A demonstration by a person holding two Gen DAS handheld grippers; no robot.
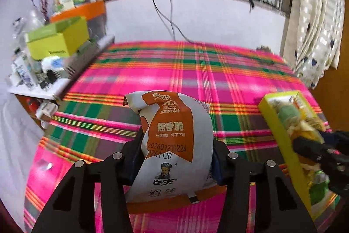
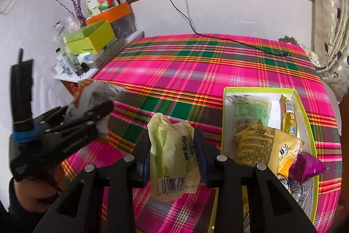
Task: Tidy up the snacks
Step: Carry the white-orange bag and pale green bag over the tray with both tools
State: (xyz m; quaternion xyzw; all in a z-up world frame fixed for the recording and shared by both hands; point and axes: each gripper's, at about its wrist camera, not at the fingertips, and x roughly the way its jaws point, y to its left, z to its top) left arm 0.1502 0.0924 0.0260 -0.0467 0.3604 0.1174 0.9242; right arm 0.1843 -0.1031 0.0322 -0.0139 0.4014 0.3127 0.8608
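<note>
The left gripper [image 1: 176, 158] clamps an orange-and-white crinkled snack bag [image 1: 172, 145] above the plaid cloth [image 1: 196, 71]; the right gripper [image 2: 172, 158] pinches a pale green glossy pouch [image 2: 174, 156] just left of the lime-rimmed tray [image 2: 305, 115], where yellow [image 2: 266, 145], green [image 2: 253, 110] and purple packets [image 2: 305, 165] lie. Beyond, a cluttered shelf holds a lime box [image 2: 91, 40]; a black cable [image 2: 240, 43] trails across the cloth's far edge.
</note>
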